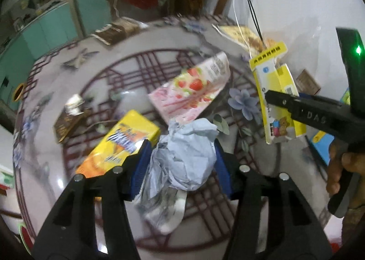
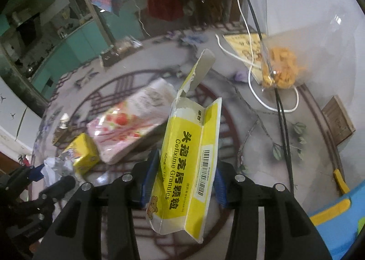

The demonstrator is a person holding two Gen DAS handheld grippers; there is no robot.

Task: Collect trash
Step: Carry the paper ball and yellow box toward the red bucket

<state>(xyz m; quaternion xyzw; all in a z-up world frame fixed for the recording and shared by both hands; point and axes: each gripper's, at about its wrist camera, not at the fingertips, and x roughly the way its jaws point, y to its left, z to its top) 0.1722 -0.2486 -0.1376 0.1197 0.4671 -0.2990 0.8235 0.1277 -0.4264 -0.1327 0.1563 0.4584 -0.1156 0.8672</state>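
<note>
The left tool is clamped on crumpled paper. The right tool is clamped on a medicine carton, long axis toward 12 o'clock. The pink pouch lies on the surface at the left tool's 12 o'clock, nearer that tool.

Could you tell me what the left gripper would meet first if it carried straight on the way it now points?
Probably the pink strawberry packet, lying just beyond the crumpled paper held in the left gripper; depth is hard to judge.
</note>
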